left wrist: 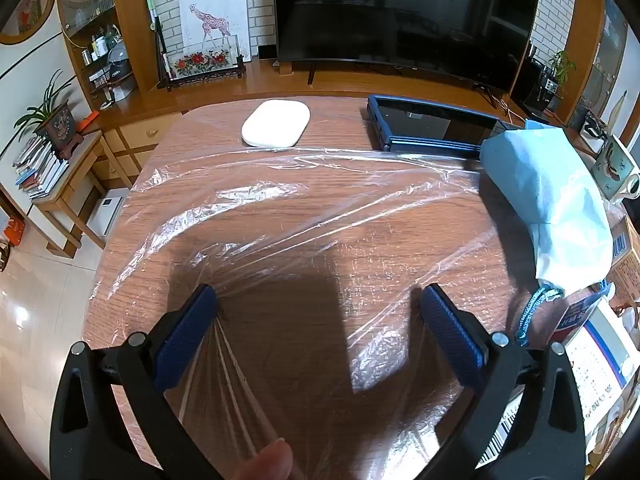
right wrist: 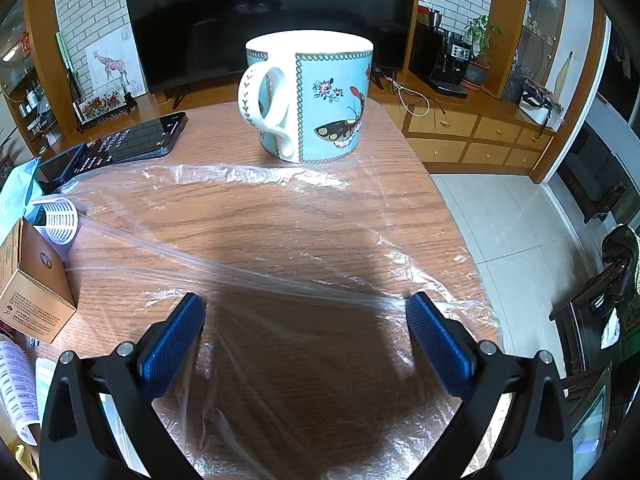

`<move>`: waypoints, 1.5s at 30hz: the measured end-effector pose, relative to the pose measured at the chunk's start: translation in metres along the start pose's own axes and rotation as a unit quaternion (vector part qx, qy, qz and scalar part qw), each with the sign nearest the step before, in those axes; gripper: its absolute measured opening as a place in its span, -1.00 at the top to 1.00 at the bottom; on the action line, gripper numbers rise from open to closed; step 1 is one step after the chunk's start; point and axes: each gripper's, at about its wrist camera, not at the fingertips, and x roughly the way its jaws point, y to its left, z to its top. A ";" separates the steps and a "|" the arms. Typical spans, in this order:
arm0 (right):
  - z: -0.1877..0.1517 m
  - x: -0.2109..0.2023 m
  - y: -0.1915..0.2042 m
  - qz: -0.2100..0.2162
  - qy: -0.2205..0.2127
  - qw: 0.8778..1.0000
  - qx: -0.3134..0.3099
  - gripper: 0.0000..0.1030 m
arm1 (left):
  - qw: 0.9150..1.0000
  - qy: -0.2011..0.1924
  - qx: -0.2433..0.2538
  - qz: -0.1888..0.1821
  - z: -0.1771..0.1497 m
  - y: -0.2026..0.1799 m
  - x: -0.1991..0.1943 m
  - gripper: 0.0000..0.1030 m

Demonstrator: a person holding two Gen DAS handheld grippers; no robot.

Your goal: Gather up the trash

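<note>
A clear plastic bag (left wrist: 304,208) lies spread flat over the wooden worktop (left wrist: 224,128), and everything else is placed around it. The left tongs (left wrist: 318,312) hang over its near part with jaws spread wide, nothing between them; a fingertip (left wrist: 266,460) shows at the near edge. The right tongs (right wrist: 306,316) are likewise wide apart and empty above the bag. Beyond the bag's far edge stand a butterfly mug (right wrist: 310,96), a white oval case (left wrist: 276,123) and a dark phone (right wrist: 132,140). A blue cloth pouch (left wrist: 548,196) rests beside it.
</note>
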 end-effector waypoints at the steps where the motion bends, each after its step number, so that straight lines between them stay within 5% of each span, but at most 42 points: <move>1: 0.000 0.000 0.000 0.000 0.000 1.000 0.000 -0.93 | 1.000 -0.001 0.000 0.000 0.000 0.000 0.000 -0.97; 45: 0.000 0.000 0.000 0.000 0.000 1.000 0.000 -0.93 | 1.000 -0.001 -0.006 0.005 0.004 0.000 0.003 -0.97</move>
